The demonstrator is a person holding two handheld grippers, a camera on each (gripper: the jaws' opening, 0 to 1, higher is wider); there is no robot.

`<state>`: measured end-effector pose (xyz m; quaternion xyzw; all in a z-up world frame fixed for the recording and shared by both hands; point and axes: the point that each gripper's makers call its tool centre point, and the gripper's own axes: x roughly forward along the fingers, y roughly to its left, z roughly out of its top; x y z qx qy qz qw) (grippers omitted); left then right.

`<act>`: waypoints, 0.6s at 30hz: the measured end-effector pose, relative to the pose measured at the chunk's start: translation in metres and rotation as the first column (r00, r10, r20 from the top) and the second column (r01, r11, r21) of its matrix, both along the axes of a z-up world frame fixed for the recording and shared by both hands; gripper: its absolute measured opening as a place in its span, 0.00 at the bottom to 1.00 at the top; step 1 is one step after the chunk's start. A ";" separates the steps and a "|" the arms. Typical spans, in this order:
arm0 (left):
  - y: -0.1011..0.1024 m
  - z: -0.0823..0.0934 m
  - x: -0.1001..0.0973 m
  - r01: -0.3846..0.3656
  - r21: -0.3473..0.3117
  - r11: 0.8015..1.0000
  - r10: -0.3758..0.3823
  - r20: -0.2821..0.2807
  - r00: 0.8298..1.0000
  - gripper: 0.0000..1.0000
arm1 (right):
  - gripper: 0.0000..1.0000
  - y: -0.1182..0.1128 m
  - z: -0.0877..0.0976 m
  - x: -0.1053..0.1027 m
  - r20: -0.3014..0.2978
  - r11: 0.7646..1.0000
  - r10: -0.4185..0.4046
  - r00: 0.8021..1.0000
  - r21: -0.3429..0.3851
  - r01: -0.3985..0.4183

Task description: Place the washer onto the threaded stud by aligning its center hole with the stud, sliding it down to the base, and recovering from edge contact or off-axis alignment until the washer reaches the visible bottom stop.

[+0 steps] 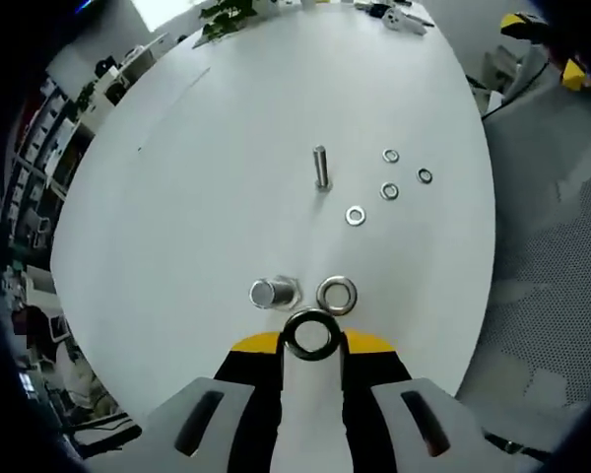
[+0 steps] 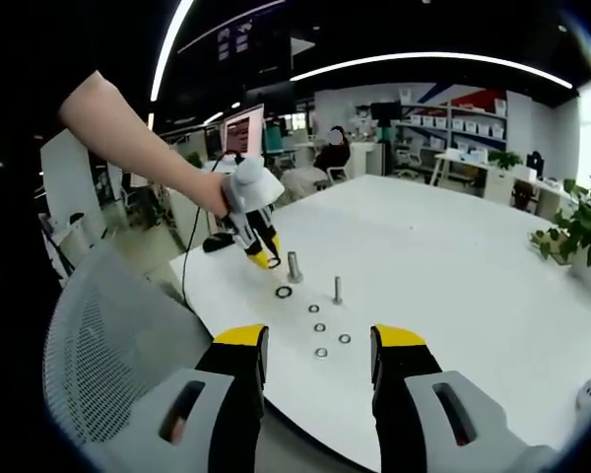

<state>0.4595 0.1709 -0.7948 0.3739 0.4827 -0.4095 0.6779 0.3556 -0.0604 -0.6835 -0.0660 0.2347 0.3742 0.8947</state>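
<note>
Left gripper (image 1: 310,340): we grip one washer (image 1: 309,335), near the large stud (image 1: 273,292), not yet threaded on. Right gripper (image 2: 318,357): jaws apart, empty. A second large washer (image 1: 336,295) lies beside that stud on the table (image 1: 197,177).

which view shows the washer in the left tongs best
The left gripper view: the washer sits close up at the tips of the left tongs, its center hole plain, near the thick stud. In the right gripper view the left tongs are far off, and the washer is too small to make out.
</note>
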 end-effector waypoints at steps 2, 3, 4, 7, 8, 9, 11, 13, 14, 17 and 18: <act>-0.002 0.007 0.007 0.005 -0.003 1.000 -0.005 0.026 1.000 0.20 | 0.44 0.000 0.001 0.000 0.002 1.000 -0.001 1.000 0.001 0.001; -0.002 0.008 0.008 0.001 -0.007 1.000 -0.001 0.027 1.000 0.20 | 0.44 0.000 0.001 0.000 0.002 1.000 -0.001 1.000 0.003 0.001; -0.005 0.011 0.010 -0.009 -0.018 1.000 0.010 0.029 1.000 0.20 | 0.44 0.000 0.001 0.000 0.001 1.000 -0.002 1.000 0.003 0.002; -0.007 0.013 0.016 -0.009 -0.021 1.000 0.010 0.036 0.999 0.20 | 0.44 0.000 0.001 0.000 0.003 1.000 -0.002 1.000 0.003 0.002; -0.008 0.013 0.018 -0.007 -0.018 1.000 0.007 0.040 0.999 0.20 | 0.44 0.000 0.001 0.000 0.003 1.000 -0.002 1.000 0.004 0.001; -0.008 0.013 0.019 -0.005 -0.015 1.000 0.005 0.041 0.999 0.20 | 0.44 -0.001 0.001 0.000 0.003 1.000 -0.002 1.000 0.004 0.002; -0.008 0.013 0.023 -0.006 -0.011 1.000 0.006 0.041 0.999 0.20 | 0.44 -0.001 0.002 0.000 0.004 1.000 -0.004 1.000 0.004 0.004; -0.010 0.013 0.027 -0.013 -0.012 1.000 0.013 0.042 0.999 0.20 | 0.44 -0.001 0.002 0.001 0.006 1.000 -0.007 1.000 0.007 0.007; -0.011 0.013 0.027 -0.017 -0.012 1.000 0.018 0.040 0.999 0.20 | 0.44 -0.001 0.002 0.001 0.005 1.000 -0.008 1.000 0.007 0.008; -0.011 0.010 0.030 -0.033 -0.005 0.999 0.034 0.034 0.999 0.20 | 0.44 -0.002 0.002 0.001 0.006 1.000 -0.008 1.000 0.007 0.008; -0.011 0.008 0.030 -0.036 -0.001 0.999 0.036 0.031 0.999 0.20 | 0.44 -0.001 0.003 0.001 0.007 1.000 -0.008 1.000 0.007 0.008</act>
